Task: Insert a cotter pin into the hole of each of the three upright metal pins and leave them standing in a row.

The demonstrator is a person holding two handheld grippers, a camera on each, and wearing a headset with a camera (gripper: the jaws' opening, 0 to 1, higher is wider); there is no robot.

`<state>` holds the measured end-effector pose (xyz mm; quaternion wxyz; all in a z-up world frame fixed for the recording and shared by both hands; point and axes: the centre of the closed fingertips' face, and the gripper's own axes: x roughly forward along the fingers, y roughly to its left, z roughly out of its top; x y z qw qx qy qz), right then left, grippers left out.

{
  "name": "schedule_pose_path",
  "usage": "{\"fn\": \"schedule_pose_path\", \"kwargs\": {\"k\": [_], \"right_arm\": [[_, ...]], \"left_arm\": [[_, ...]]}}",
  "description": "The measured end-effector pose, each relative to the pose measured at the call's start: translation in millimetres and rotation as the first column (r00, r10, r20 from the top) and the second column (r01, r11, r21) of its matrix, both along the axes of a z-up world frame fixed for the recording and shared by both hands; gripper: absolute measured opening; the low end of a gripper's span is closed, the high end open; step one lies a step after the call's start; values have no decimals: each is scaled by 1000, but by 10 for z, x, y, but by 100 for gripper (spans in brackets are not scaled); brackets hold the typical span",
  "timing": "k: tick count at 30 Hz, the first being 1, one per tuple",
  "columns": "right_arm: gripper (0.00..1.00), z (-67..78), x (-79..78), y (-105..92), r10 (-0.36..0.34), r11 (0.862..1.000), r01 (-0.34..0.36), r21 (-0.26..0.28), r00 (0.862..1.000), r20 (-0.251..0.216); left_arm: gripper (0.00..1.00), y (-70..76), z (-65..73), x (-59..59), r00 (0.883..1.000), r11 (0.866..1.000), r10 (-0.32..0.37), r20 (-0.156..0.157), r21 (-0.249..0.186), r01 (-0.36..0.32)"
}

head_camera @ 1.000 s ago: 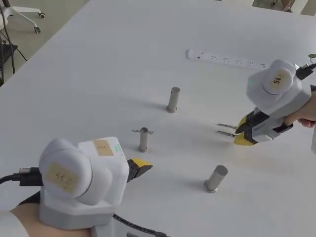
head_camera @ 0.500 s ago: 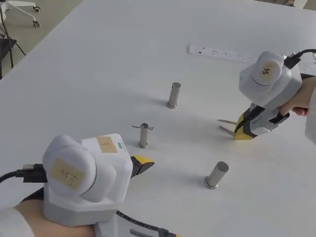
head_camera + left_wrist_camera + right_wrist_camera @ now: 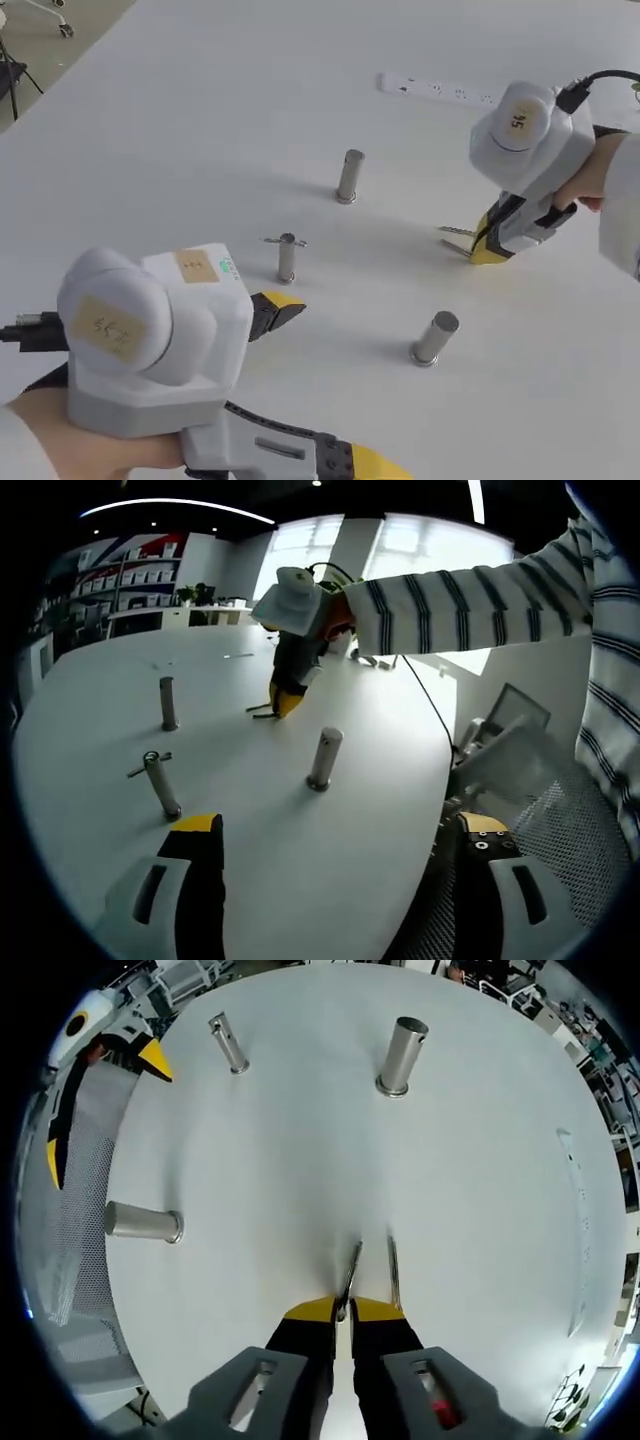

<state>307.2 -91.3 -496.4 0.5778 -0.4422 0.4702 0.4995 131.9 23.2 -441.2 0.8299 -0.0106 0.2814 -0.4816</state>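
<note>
Three metal pins stand on the white table: a far pin [image 3: 347,177], a near right pin [image 3: 435,338] and a left pin [image 3: 287,258] that has a cotter pin through its top. My right gripper [image 3: 485,250] points down at the table, right of the pins, shut on a thin cotter pin [image 3: 347,1278]. A second thin metal leg [image 3: 392,1265] lies beside it; I cannot tell if it is a separate pin. In the right gripper view the pins stand ahead [image 3: 402,1055] [image 3: 228,1042] [image 3: 145,1222]. My left gripper [image 3: 335,830] hovers open and holds nothing, near the left pin [image 3: 160,783].
A white power strip [image 3: 435,92] lies at the far side of the table. The table edge and a mesh chair [image 3: 560,820] are close on the left gripper's right. Office chair legs stand on the floor far left.
The right gripper has tipped more steeply down and drifted slightly left over the cotter pin. The metal legs now form a V. The head camera has shifted; the left gripper stays open.
</note>
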Motion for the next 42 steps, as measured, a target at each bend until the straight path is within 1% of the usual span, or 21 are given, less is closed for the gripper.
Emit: {"fn": "schedule_pose_path", "kwargs": {"k": [3,4,6,10,12,15,18,22,26,28,30,33,36,39,40,41,42], "right_arm": [[0,-6,-7,-14,10,1000,-10,5,1000,2],[0,-6,-7,-17,28,1000,-28,6,1000,8],[0,-9,-7,-17,39,999,-39,4,999,14],[0,-10,-3,-18,26,1000,-26,9,999,21],[0,-9,-2,-20,18,1000,-18,16,1000,26],[0,-5,-13,-16,15,1000,-16,27,999,36],[0,-1,-20,-36,37,999,-37,12,998,51],[0,20,-30,-61,43,999,-43,0,997,58],[0,105,-49,-69,29,999,-30,17,997,69],[0,163,-64,-60,31,999,-33,30,996,86],[0,223,-90,-43,32,998,-36,46,995,97],[0,269,-139,-30,32,997,-38,61,995,92],[0,340,-170,-27,39,997,-47,67,993,114],[0,419,-206,-13,44,995,-56,84,989,139],[0,453,-226,-5,56,994,-70,86,987,153],[0,461,-212,-3,65,993,-81,91,985,158],[0,470,-233,1,68,991,-85,99,985,159]], "left_arm": [[94,-5,8,-6,1000,1000,-2,-6,-7,2],[94,-4,10,-5,1000,1000,-1,-6,-8,1],[93,3,6,-4,1000,1000,-3,-6,-1,3],[92,23,0,7,1000,1000,-2,-4,12,2],[92,32,12,15,1000,1000,1,1,12,-1],[91,43,14,15,1000,1000,5,0,15,-5],[91,46,33,12,1000,1000,7,6,15,-7],[90,47,45,9,1000,1000,9,9,16,-9],[89,43,48,5,1000,1000,6,10,22,-6],[88,44,52,15,1000,1000,15,-2,17,-15],[85,44,71,35,1000,1000,25,-2,3,-25],[83,50,65,49,999,999,35,-11,1,-35],[83,49,57,46,999,999,33,-10,8,-33],[83,45,72,55,999,999,37,-11,2,-37],[83,51,75,65,999,999,43,-11,1,-43],[83,56,78,74,999,999,47,-10,0,-47],[83,61,83,84,999,999,53,-13,-7,-53]]}}
